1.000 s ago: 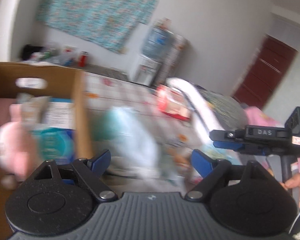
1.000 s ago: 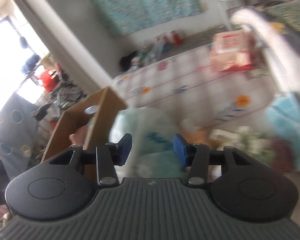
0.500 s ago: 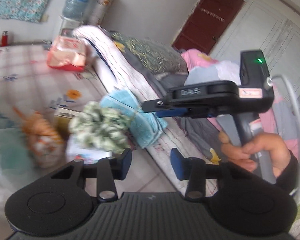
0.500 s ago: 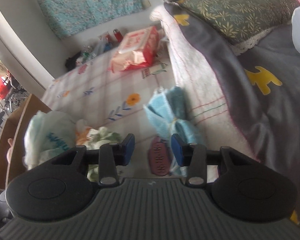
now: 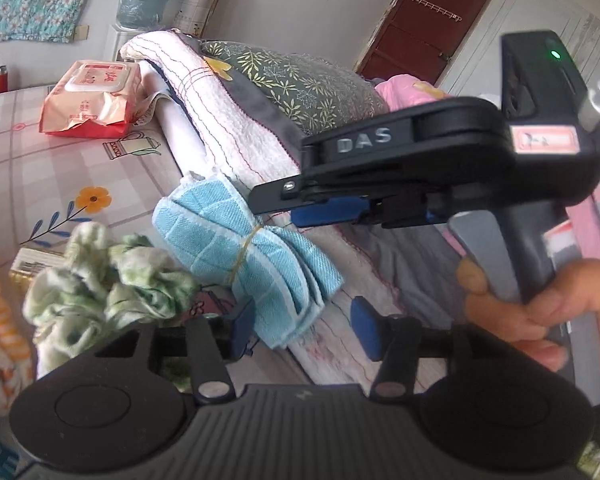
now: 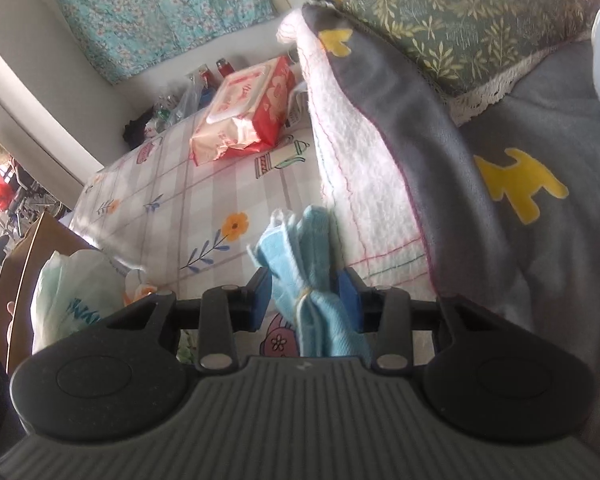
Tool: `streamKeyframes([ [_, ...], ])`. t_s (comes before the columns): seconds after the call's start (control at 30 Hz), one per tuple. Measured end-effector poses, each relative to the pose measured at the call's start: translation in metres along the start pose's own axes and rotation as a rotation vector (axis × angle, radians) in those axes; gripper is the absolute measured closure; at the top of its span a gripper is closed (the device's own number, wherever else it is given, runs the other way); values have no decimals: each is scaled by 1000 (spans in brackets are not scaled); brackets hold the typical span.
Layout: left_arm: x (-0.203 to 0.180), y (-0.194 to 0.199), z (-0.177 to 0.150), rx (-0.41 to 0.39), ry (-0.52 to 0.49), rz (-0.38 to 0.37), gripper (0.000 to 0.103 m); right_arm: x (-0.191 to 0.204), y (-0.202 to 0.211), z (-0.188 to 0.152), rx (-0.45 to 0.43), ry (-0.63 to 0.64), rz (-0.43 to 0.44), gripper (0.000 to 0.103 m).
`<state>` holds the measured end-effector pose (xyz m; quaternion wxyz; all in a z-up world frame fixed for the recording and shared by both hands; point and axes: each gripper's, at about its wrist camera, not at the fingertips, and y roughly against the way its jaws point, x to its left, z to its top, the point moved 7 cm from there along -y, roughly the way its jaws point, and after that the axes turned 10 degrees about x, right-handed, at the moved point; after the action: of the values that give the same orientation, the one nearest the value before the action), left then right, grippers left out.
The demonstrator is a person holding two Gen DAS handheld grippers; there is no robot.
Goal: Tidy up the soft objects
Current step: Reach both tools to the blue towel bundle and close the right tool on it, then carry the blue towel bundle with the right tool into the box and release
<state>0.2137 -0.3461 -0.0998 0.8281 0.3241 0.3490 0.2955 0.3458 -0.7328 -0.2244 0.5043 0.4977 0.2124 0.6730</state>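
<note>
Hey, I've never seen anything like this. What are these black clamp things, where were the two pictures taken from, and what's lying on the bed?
There is no robot here: a person holds a two-finger gripper in each hand, each with a camera looking along its fingers. One picture comes from the left gripper, whose jaws are opening with nothing gripped. It also shows the hand holding the other tool. The other picture comes from the right gripper, with its fingers either side of a blue towel bundle; whether they pinch it is unclear. On the checked sheet also lie a crumpled green cloth and a wipes pack.
</note>
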Motion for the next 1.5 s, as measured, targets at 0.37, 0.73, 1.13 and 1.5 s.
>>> streamKeyframes([
  [0.37, 7, -29, 15, 30, -4, 70, 48, -3, -19, -4, 100, -67, 112, 66],
  [0.73, 13, -23, 9, 35, 3, 60, 88, -3, -37, -12, 142, -84, 88, 71],
  [1.13, -17, 49, 4, -124, -138, 3, 88, 27, 41, -24, -7, -58, 114, 83],
  [1.5, -18, 161, 1, -366, -223, 44, 88, 130, 129, -29, -177, 115, 179, 83],
])
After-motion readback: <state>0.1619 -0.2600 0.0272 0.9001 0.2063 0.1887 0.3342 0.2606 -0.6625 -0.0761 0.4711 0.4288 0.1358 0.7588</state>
